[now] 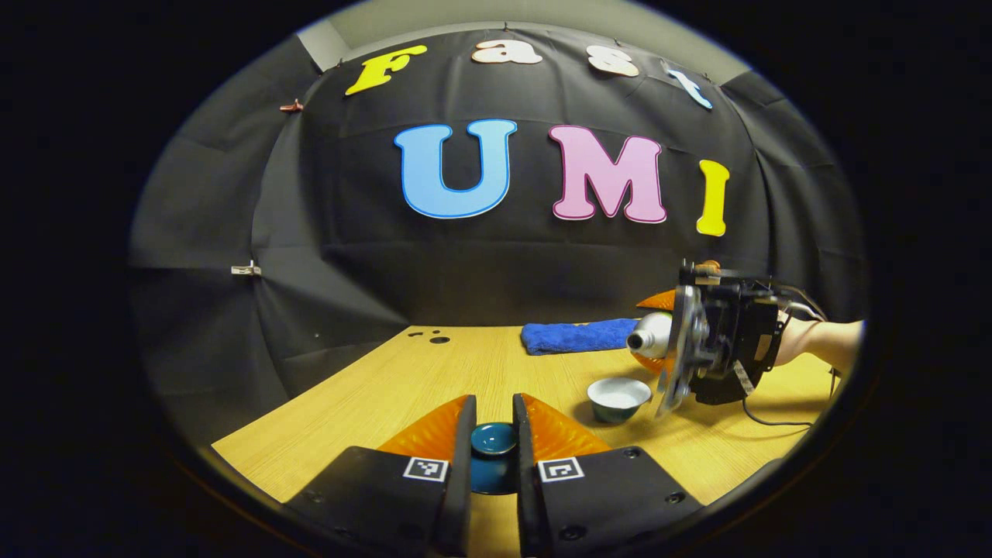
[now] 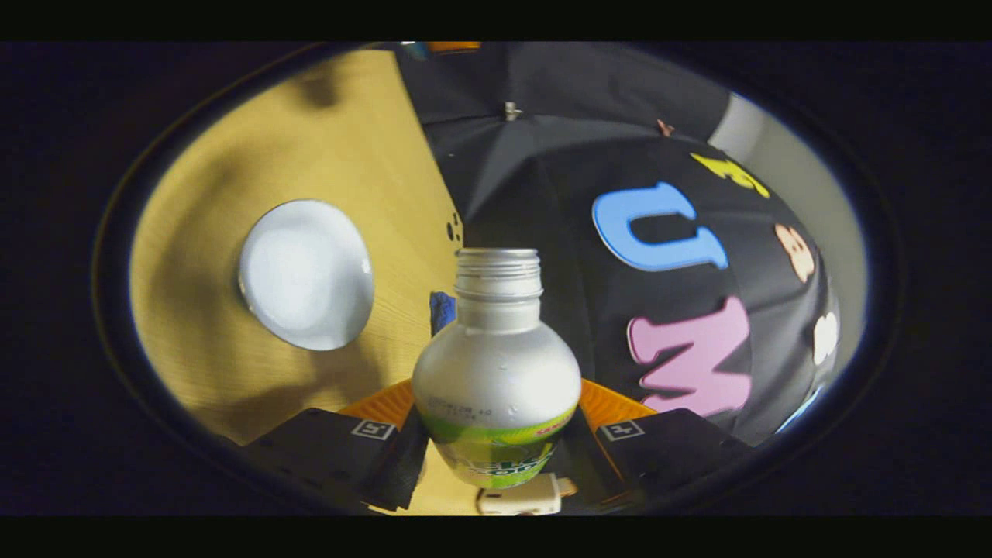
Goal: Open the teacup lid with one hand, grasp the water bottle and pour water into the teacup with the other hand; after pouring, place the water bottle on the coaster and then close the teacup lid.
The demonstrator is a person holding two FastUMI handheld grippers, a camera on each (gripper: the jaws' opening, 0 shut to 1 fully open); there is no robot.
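Note:
My left gripper is shut on a small dark teal teacup lid, held just above the table's near edge. To the right of it stands the lidless teacup, white inside; the right gripper view looks down into that teacup. My right gripper is shut on a silver water bottle with a green label and no cap. In the left gripper view that right gripper holds the bottle tipped on its side above and behind the cup, mouth pointing left. No stream of water is visible.
A folded blue towel lies at the back of the wooden table; a bit of the towel shows behind the bottle. Small dark holes mark the table's far left. A person's forearm reaches in from the right.

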